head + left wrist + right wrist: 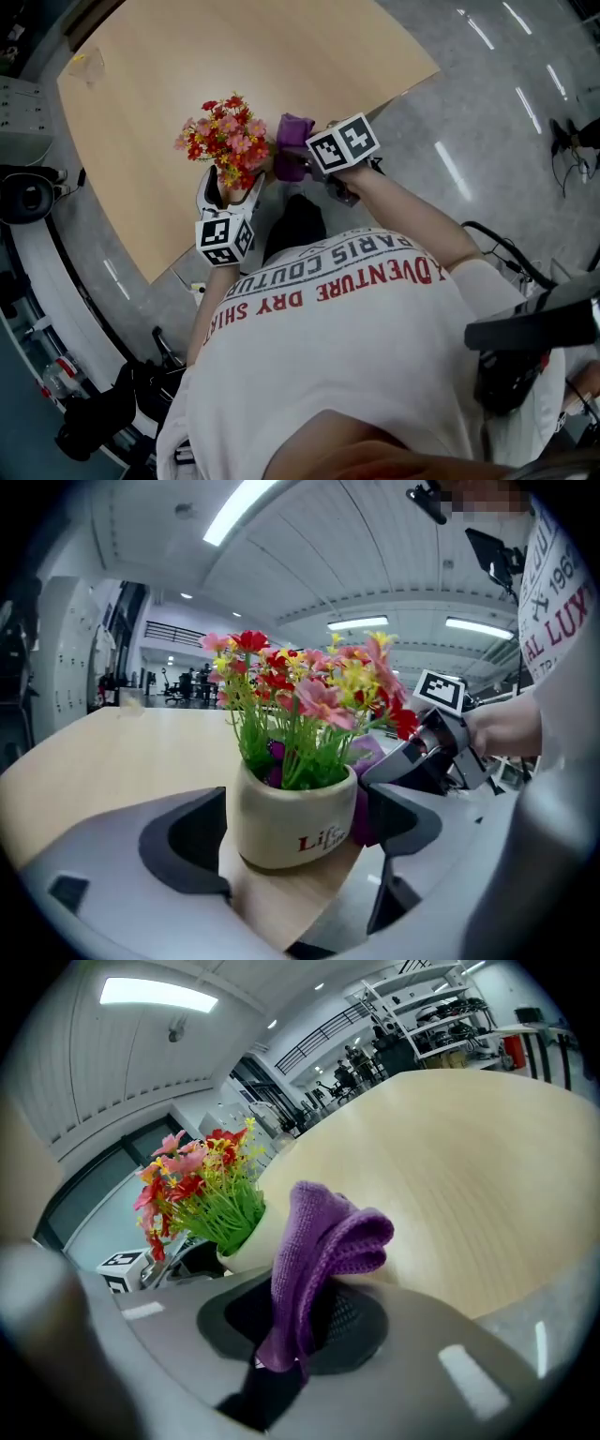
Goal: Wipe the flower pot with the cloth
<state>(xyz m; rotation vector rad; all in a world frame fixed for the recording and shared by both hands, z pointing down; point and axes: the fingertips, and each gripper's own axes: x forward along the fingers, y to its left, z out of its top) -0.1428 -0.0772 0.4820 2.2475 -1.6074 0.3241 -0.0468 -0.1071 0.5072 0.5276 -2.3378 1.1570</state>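
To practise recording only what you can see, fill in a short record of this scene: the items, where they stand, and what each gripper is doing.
table: wooden
flower pot: cream, upright near the table's edge, holding flowers
left gripper: jaws against the pot's two sides
right gripper: shut on a purple cloth, next to the pot

Bright ceiling strip lights (155, 995) overhead — fisheye edges warped, foreground soft
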